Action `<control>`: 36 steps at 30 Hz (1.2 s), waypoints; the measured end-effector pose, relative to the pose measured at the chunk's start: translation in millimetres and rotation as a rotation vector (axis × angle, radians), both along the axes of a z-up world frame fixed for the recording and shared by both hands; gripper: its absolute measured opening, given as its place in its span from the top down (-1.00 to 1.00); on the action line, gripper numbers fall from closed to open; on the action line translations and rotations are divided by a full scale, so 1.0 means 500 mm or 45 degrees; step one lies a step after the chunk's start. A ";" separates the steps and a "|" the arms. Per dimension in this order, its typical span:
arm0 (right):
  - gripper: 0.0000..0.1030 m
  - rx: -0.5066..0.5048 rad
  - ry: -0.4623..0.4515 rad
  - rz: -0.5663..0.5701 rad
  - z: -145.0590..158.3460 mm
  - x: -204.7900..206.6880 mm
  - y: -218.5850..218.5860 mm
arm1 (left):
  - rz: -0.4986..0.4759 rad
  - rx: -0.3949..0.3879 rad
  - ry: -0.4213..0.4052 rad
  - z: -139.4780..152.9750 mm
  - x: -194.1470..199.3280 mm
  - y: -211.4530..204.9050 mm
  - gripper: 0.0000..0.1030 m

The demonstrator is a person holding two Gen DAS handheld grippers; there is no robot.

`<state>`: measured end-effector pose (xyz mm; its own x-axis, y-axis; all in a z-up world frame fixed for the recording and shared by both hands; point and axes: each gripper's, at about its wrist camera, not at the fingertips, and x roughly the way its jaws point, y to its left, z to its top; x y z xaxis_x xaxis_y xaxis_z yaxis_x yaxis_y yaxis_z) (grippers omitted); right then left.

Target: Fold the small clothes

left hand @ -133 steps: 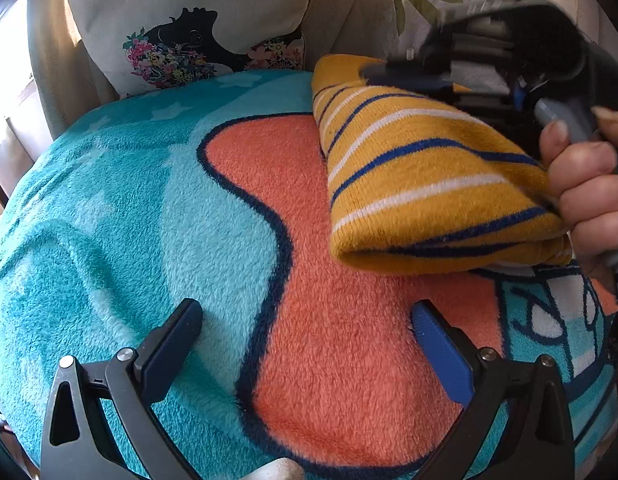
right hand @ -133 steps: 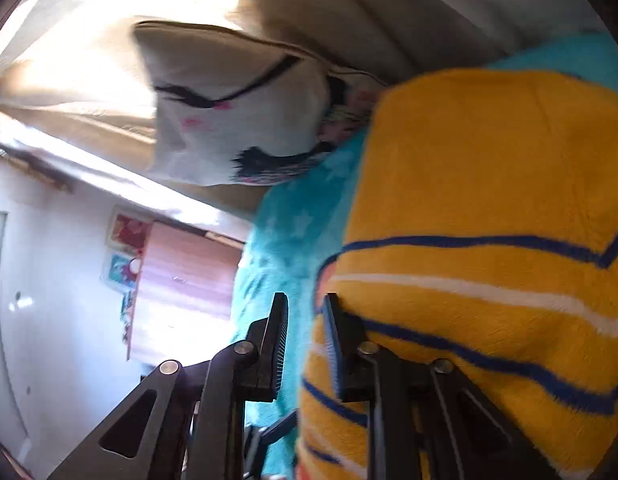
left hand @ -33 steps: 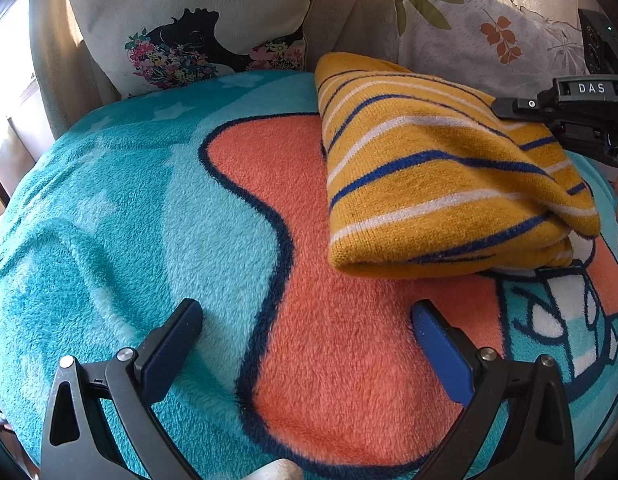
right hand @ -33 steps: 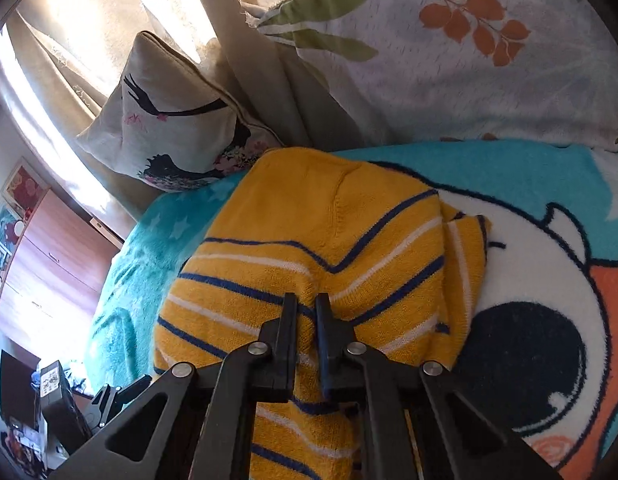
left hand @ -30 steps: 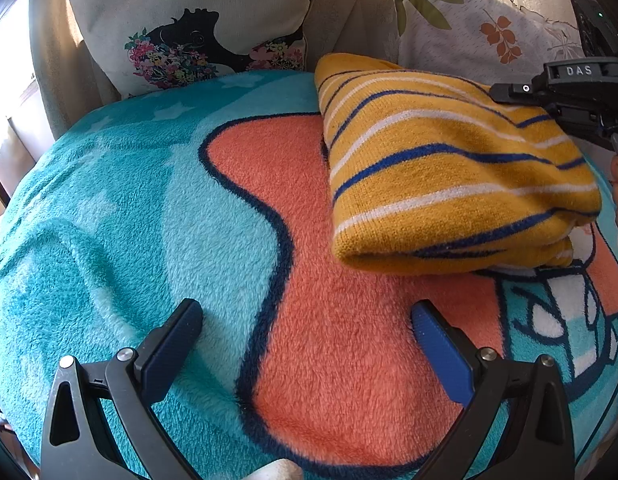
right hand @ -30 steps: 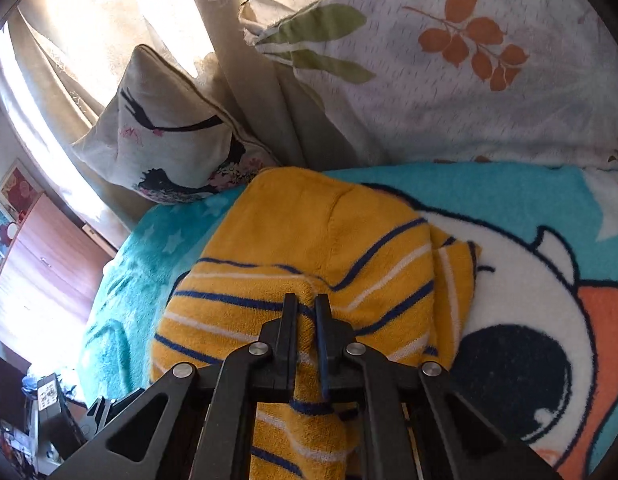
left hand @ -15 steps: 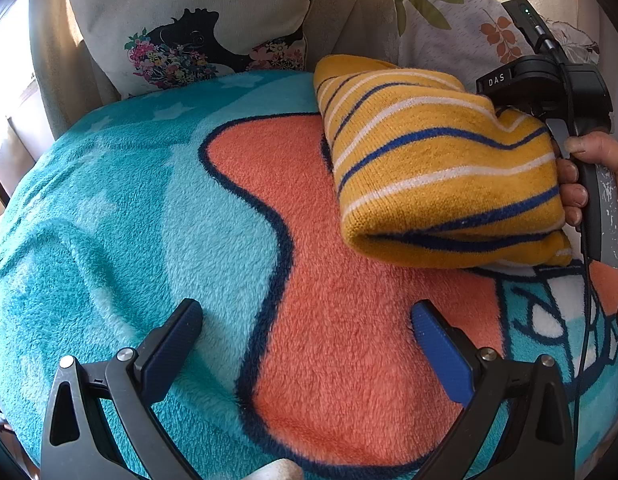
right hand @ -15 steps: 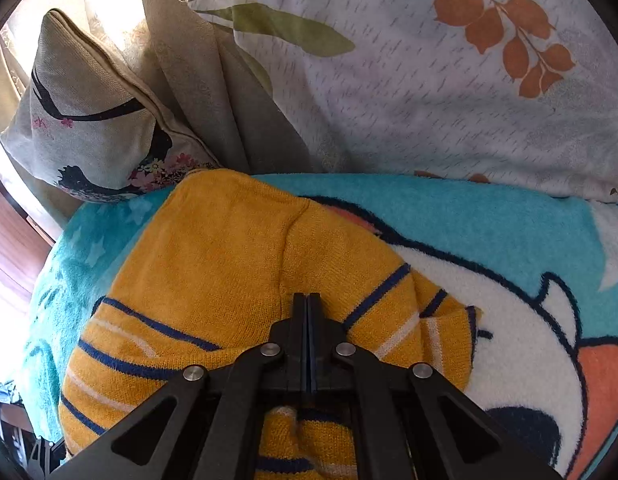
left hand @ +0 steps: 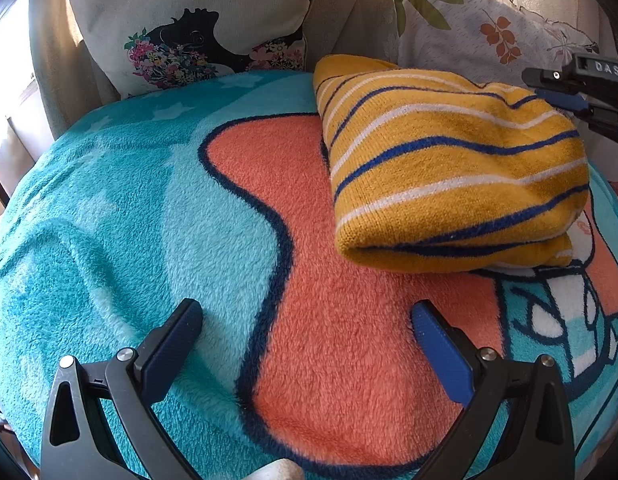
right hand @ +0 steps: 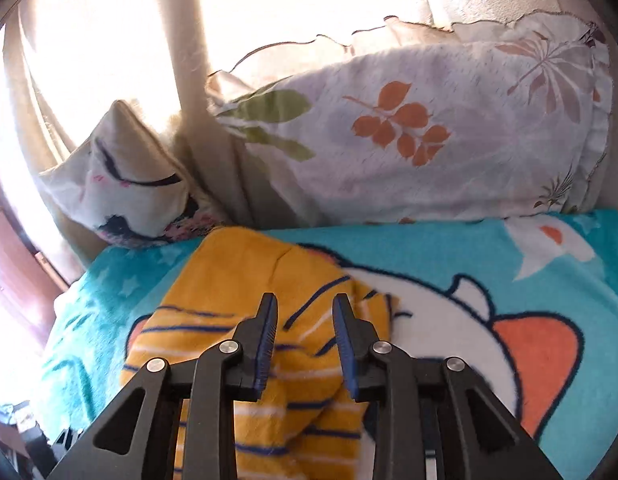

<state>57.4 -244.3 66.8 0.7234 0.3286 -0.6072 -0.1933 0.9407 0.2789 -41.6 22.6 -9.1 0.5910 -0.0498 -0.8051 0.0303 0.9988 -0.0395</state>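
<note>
A folded yellow garment with blue and white stripes (left hand: 449,160) lies on a fleece blanket (left hand: 189,220) printed in teal and orange. My left gripper (left hand: 307,320) hovers wide open over the blanket's orange patch, short of the garment's near fold, with nothing between its fingers. My right gripper (right hand: 305,308) hangs just above the garment (right hand: 237,280) with its jaws opening; nothing is pinched between them. From the left wrist view the right gripper (left hand: 565,98) shows at the far right edge, beside the garment's back corner.
Two cushions lean against the curtain behind the blanket: one with a black silhouette and flowers (left hand: 197,28), one with orange and green leaves (right hand: 409,140). A wooden cupboard (right hand: 5,264) stands beyond the blanket's far side.
The right gripper was shut on the garment's top layer, pressed it forward, then let go, opened and pulled back and up. The garment settled flat. The left gripper stayed still.
</note>
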 end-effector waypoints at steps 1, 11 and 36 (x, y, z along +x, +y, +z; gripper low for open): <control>0.43 0.005 0.011 0.036 -0.007 -0.015 0.001 | 0.000 0.000 0.000 0.000 0.000 0.000 -1.00; 0.03 -0.126 0.135 -0.275 -0.105 0.009 -0.066 | -0.001 0.002 0.000 0.001 0.000 -0.001 -1.00; 0.23 0.237 0.210 0.002 -0.114 -0.042 -0.020 | 0.000 0.002 -0.001 0.001 0.000 -0.002 -1.00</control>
